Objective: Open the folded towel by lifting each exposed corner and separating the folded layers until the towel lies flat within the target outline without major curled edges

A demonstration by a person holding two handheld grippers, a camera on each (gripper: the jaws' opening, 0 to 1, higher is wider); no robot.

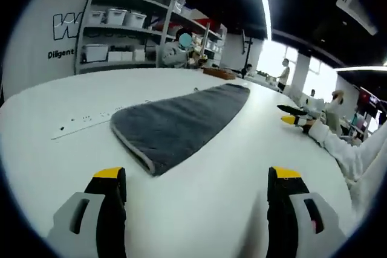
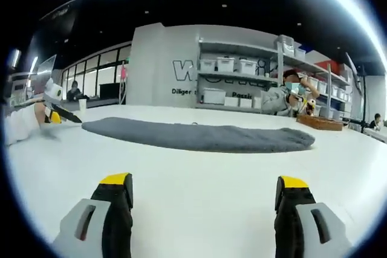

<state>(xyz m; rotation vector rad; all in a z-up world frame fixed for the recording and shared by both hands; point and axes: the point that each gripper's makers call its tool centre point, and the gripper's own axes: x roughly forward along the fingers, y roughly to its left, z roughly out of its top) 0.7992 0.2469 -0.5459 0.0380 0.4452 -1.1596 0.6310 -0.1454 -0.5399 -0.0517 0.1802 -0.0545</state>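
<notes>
Towel (image 1: 181, 122), grey and folded into a long strip, lies flat on the white counter (image 1: 217, 191) ahead of the left claw (image 1: 196, 176), whose jaws stand spread and empty, well short of the near folded corner, apparently lined up to reach it. A white strip (image 1: 84, 122) lies beside the towel; the other claw (image 1: 296, 116) hovers at the right.

From the right gripper view, the towel (image 2: 199, 136) stretches sideways across the counter (image 2: 199, 197), apart from the right claw (image 2: 202, 188), spread wide with nothing between. Shelves (image 2: 242, 83) stand behind; nothing blocks the approach.
</notes>
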